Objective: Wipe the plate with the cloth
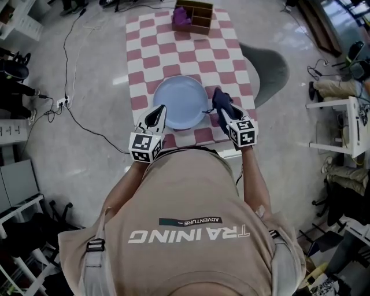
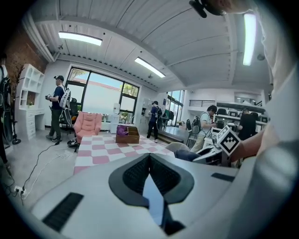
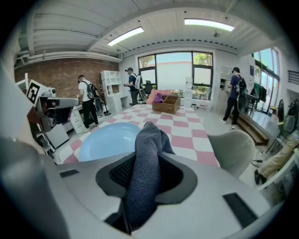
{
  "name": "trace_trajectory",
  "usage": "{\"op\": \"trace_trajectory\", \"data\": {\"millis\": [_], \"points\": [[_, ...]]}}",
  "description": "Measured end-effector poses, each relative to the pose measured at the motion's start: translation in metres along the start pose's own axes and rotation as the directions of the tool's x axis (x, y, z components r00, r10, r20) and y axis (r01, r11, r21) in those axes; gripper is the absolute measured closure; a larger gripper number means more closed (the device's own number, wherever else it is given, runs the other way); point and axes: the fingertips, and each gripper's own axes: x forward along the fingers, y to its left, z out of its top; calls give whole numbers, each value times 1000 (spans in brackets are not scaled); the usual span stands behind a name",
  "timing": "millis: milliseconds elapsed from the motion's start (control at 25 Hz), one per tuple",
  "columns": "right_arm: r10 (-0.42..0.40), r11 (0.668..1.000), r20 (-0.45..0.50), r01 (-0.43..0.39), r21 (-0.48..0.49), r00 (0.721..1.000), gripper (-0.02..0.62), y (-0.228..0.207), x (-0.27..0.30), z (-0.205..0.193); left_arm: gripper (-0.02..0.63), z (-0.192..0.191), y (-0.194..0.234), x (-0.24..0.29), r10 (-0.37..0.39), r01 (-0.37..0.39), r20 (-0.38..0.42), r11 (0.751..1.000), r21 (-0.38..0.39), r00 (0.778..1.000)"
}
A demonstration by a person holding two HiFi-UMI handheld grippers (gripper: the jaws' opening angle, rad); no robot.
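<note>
While the plate (image 1: 179, 99) lies flat on the near end of the checked desk (image 1: 231, 58), the person holds one tool at each side of it. The right tool (image 1: 224, 111) is clamped on the dark blue cloth (image 1: 220, 98). In the right gripper view the cloth (image 3: 145, 172) fills the space between the pads and sticks out past their tips, with its free end toward the plate (image 3: 110, 140). From the head view the cloth sits at the plate's right rim; I cannot tell whether it touches. The left tool (image 1: 158, 113) is at the plate's near left edge. In the left gripper view its tips (image 2: 149, 156) meet with nothing between them, and a pale blue sliver shows in the gap behind them. A wooden box (image 1: 195, 15) with something purple in it stands at the far end of the desk. A grey chair (image 1: 270, 69) is beside the desk's right side.
</note>
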Motion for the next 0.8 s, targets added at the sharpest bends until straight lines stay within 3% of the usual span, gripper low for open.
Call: {"op": "trace_trajectory", "data": {"millis": [240,680,720,760,800], "points": [[-97,991,-54,101,88,994,460,-44,-9,-43,594,-4,-3,-3,-3,3,-19,1000,-2,1000],[-78,989,-86,88,122,993,450,-51,12,-63,594,-5,17,-15,85,-86,-19,995,-43,996],[-88,989,-86,98,107,992,420,-52,14,-64,594,-6,19,-16,93,-93,-20,995,-47,996],[-106,990,-84,113,84,991,328,-53,14,-63,594,-6,21,-17,99,-100,-19,994,-53,995],[-121,990,-76,126,59,990,288,-54,14,-62,594,-7,23,-17,105,-106,-17,993,-59,994]]}}
